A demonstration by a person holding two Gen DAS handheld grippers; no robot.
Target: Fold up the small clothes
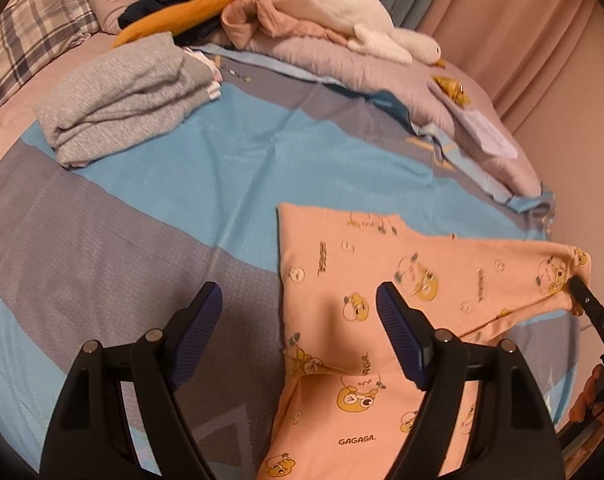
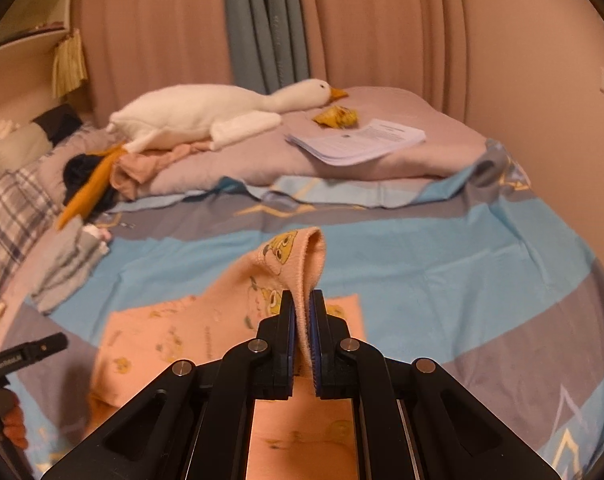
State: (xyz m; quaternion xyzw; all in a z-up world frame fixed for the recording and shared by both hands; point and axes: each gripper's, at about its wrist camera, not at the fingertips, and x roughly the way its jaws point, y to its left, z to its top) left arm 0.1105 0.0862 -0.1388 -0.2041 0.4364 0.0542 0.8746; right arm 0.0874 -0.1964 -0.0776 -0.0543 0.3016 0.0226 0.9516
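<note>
Gripping pink garment (image 2: 230, 320) cuff, right tool (image 2: 302, 312) clamped; left tool (image 1: 298, 340) open above; thin pinch may slip, spoiling fold.

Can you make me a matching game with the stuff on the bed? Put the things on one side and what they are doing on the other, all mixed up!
Things:
1. peach shirt
2. toy goose
3. grey clothes
4. papers

What they are doing:
A. folded in a pile on the blue and grey sheet
B. stacked on the mauve quilt, beside the goose's head
C. pinched at one sleeve end by the right gripper
D. lying stretched out along the quilt

Pairs: 1-C, 2-D, 3-A, 4-B
</note>
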